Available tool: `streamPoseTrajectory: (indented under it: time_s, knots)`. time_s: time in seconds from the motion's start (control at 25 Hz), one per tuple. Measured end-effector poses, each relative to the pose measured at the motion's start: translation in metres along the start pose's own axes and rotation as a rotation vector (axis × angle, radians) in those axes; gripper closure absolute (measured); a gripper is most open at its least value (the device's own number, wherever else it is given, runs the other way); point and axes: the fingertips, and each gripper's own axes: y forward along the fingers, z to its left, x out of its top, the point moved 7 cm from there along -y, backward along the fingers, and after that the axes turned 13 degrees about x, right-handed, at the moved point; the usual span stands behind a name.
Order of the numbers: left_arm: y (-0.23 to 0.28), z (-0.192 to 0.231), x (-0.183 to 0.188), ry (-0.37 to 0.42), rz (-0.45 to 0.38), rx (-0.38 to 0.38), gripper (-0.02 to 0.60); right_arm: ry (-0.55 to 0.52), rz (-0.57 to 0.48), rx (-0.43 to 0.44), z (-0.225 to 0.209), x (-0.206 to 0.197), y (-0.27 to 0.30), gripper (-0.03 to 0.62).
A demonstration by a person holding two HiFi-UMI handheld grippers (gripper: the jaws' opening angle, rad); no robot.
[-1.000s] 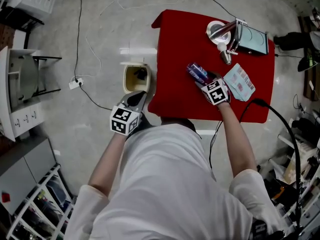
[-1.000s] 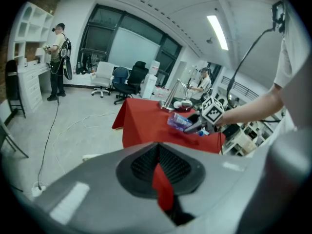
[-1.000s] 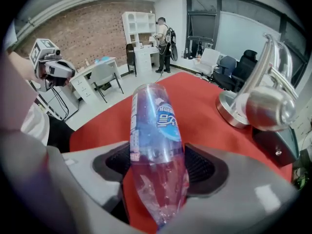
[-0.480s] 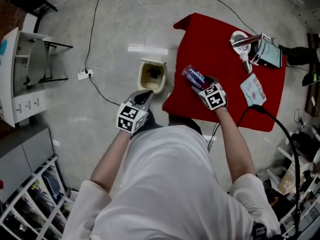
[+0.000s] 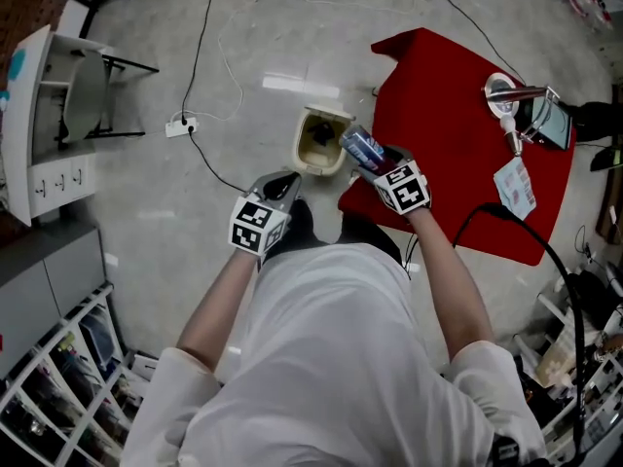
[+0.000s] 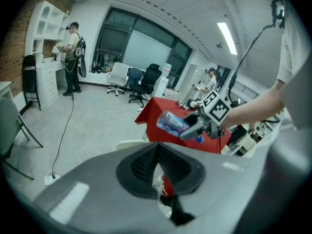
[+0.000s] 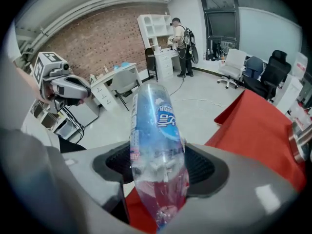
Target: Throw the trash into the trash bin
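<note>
**Bottle carried from over the desk to the bin's edge**

Since a second ago the right hand-held gripper (image 5: 378,160) has swung left with the plastic bottle (image 5: 359,147). It has gone from above the red desk (image 5: 450,129) to that desk's left corner, so the bottle's far end now overlaps the right rim of the trash bin (image 5: 300,144) in the head view.

At the left of that view, the left hand-held gripper (image 5: 282,185) hangs over the floor just short of the bin. Its jaws are together with nothing between them, as its own view shows (image 6: 157,152). The beige bin stands on the floor just beside the desk, with something dark inside.

The right hand-held gripper (image 7: 161,177) is clamped on the bottle (image 7: 155,140), a clear, crumpled one with a blue label that points away from the jaws. The left gripper view shows the bottle (image 6: 171,123) held roughly level in front of the desk.

Farther right on the desk, a metal appliance (image 5: 521,100) and a flat packet (image 5: 514,187) lie well apart from the gripper.
</note>
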Motion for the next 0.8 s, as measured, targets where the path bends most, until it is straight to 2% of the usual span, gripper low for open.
streamPoseTrajectory:
  time_s: [0.4, 0.8]
  knots:
    - [-0.009, 0.056, -0.022, -0.021, 0.032, 0.026, 0.577, 0.063, -0.022, 0.086, 0.034, 0.037, 0.071, 0.263]
    - [0.013, 0.103, -0.04, 0.003, 0.049, 0.044, 0.577, 0.242, -0.035, 0.098, 0.022, 0.024, 0.123, 0.261]
